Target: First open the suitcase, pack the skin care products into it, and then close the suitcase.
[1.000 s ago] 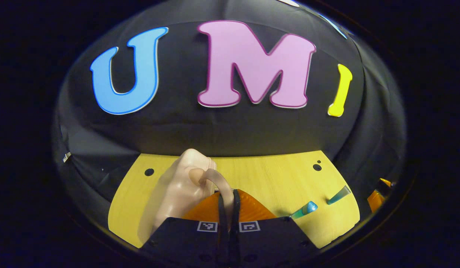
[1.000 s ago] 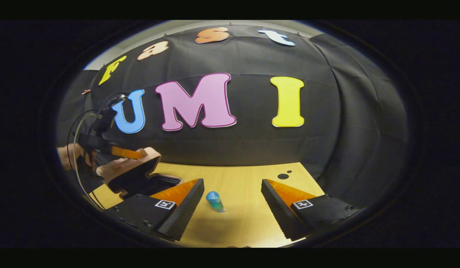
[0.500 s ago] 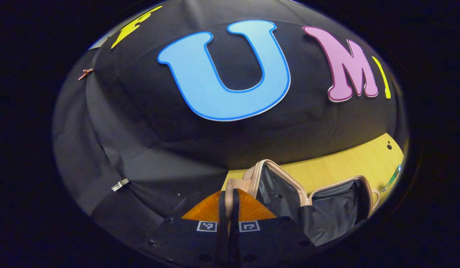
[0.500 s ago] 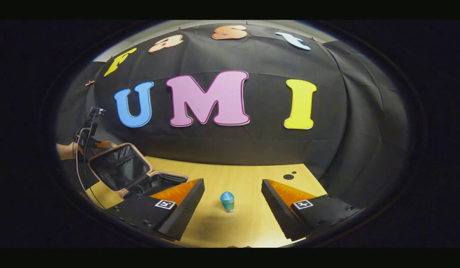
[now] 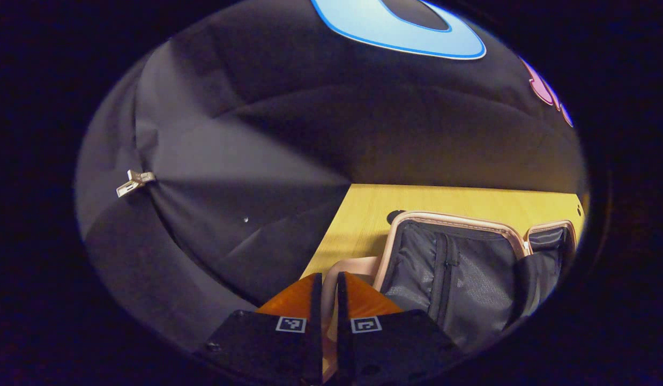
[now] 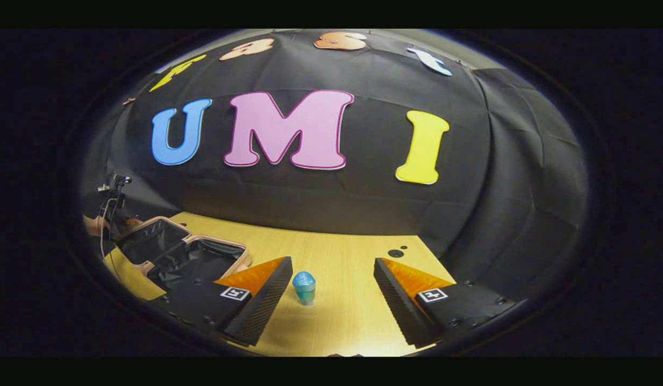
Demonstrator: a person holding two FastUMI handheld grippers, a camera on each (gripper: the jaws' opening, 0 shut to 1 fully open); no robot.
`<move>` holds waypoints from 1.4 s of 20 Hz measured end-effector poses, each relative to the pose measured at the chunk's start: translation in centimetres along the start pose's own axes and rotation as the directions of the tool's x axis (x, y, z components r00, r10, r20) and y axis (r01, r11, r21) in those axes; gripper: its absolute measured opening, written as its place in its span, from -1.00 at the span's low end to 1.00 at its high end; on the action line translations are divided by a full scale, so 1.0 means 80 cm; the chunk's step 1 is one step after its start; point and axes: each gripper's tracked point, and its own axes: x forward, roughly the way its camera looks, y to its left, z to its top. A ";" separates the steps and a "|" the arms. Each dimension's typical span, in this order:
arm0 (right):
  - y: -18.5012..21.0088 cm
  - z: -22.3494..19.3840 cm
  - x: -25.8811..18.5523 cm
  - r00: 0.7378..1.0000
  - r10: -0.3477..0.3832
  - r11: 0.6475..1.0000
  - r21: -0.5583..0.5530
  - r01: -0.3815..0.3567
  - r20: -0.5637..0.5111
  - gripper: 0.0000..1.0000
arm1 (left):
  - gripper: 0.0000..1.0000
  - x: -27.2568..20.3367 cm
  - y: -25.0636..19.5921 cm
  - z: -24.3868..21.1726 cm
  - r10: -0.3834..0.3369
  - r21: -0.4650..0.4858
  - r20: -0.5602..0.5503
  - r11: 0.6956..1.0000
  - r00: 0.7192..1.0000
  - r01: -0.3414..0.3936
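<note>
The pink suitcase (image 6: 232,242) lies open at the left end of the wooden table (image 6: 342,268), its black lining showing. In the left gripper view its lid (image 5: 454,268) stands open just right of my fingers. My left gripper (image 5: 327,279) is shut on the lid's pink handle (image 5: 352,264), which runs between both fingers. In the right gripper view the left gripper (image 6: 114,206) sits at the suitcase's far side, held by a hand (image 6: 92,225). My right gripper (image 6: 331,292) hangs open low over the table. A small blue-green bottle (image 6: 304,288) stands between its fingers, closer to the left one.
Two small holes (image 6: 396,252) mark the table near its back right corner. The table's left edge (image 5: 323,236) runs close to the suitcase, with black cloth beyond it. A small clip (image 5: 134,181) is pinned to that cloth.
The lid has swung from half raised to nearly flat open, my left gripper going back and down with it. The right gripper shifted slightly, so the bottle sits nearer its left finger.
</note>
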 end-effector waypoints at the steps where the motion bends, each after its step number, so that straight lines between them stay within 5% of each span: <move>1: -0.001 0.001 -0.001 1.000 0.003 1.000 0.000 -0.003 0.004 0.94 | -0.48 -0.018 0.008 0.023 0.016 -0.040 0.043 0.999 0.999 -0.014; 2: -0.002 0.001 -0.001 1.000 0.007 1.000 0.003 -0.007 0.009 0.94 | -0.22 -0.028 0.013 0.048 0.016 -0.057 0.077 0.998 0.997 -0.012; 4: -0.008 0.005 -0.001 1.000 0.003 1.000 0.014 -0.003 0.022 0.94 | 0.68 -0.085 -0.004 0.088 -0.038 -0.050 0.144 0.998 0.989 0.045; 5: -0.013 0.005 0.000 1.000 0.000 1.000 0.025 -0.001 0.029 0.94 | 0.89 -0.121 -0.018 0.112 -0.064 -0.040 0.197 0.996 0.978 0.074; 9: -0.032 0.022 -0.005 0.998 -0.019 0.999 0.028 0.018 0.066 0.94 | 0.92 -0.314 -0.094 0.187 -0.183 -0.004 0.421 0.979 0.888 0.203; 12: -0.043 0.045 -0.024 0.994 -0.005 1.000 0.000 0.005 0.109 0.94 | 0.94 -0.404 -0.163 0.201 -0.245 0.062 0.473 0.968 0.846 0.245; 16: -0.067 0.066 -0.047 0.989 -0.006 1.000 0.010 0.005 0.151 0.94 | 0.96 -0.492 -0.285 0.215 -0.366 0.066 0.504 0.919 0.782 0.388; 21: -0.110 0.068 -0.058 0.985 -0.041 0.999 0.024 0.037 0.167 0.94 | 0.96 -0.565 -0.440 0.182 -0.531 0.180 0.489 0.838 0.692 0.515; 25: -0.146 0.040 -0.047 0.988 -0.078 0.996 0.059 0.070 0.134 0.94 | 0.96 -0.590 -0.565 0.097 -0.652 0.214 0.403 0.750 0.643 0.626; 28: -0.164 0.016 -0.031 0.989 -0.087 0.996 0.042 0.082 0.122 0.93 | 0.96 -0.578 -0.633 0.029 -0.708 0.235 0.290 0.705 0.644 0.669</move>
